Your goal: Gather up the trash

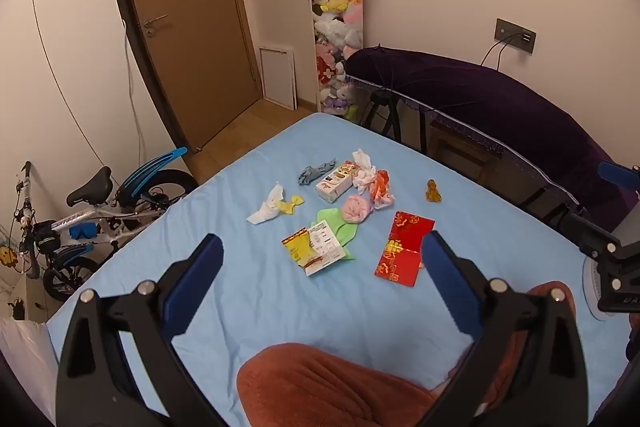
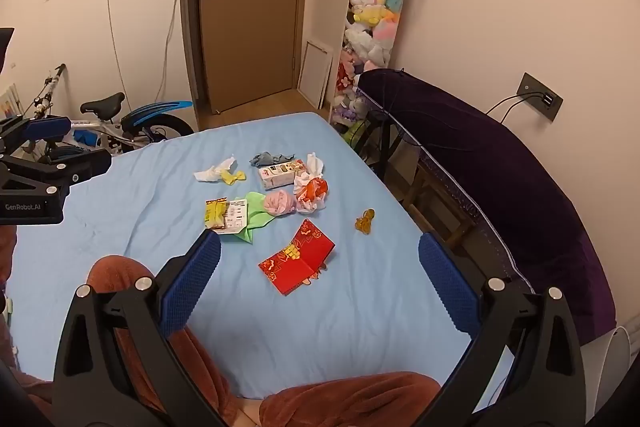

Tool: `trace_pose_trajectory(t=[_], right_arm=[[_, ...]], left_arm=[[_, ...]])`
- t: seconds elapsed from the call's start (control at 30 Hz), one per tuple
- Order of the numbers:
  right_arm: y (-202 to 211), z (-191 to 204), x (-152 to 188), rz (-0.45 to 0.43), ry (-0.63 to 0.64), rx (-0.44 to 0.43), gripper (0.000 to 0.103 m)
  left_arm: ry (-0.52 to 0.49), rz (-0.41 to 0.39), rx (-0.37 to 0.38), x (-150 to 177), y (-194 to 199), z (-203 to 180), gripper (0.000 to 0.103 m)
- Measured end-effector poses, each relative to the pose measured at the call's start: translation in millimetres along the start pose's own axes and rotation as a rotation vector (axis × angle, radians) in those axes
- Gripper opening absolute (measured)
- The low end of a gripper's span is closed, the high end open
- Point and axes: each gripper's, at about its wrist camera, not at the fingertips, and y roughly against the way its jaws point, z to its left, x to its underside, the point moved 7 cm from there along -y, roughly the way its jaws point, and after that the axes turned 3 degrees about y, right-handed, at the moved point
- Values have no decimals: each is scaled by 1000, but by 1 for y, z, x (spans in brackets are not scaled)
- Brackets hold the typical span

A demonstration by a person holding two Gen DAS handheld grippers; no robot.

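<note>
Trash lies scattered on a light blue bed sheet (image 1: 360, 307). It includes a red envelope (image 1: 404, 247) (image 2: 298, 257), a yellow packet with a paper slip (image 1: 314, 247) (image 2: 224, 213), a pink wad (image 1: 356, 209) (image 2: 280, 203), a small carton (image 1: 336, 181) (image 2: 280, 175), white tissues (image 1: 266, 209) (image 2: 210, 173) and an amber wrapper (image 1: 433, 191) (image 2: 365, 221). My left gripper (image 1: 322, 255) is open and empty above the near sheet. My right gripper (image 2: 320, 251) is open and empty, with the red envelope between its fingers in view.
A child's bicycle (image 1: 92, 215) stands left of the bed. A dark purple covered piece of furniture (image 1: 500, 99) runs along the right side. A brown door (image 1: 180, 7) and a tall rack of plush toys (image 1: 338, 7) are at the back. Rust-coloured trouser legs (image 1: 320, 387) sit at the near edge.
</note>
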Motion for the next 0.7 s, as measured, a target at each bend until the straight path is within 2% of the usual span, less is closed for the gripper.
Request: trace_pose_trajectory(t=[0.7], right_arm=[[-1, 0, 1, 0, -4, -2, 96]], left_arm=[[-3, 4, -1, 0, 1, -3, 99]])
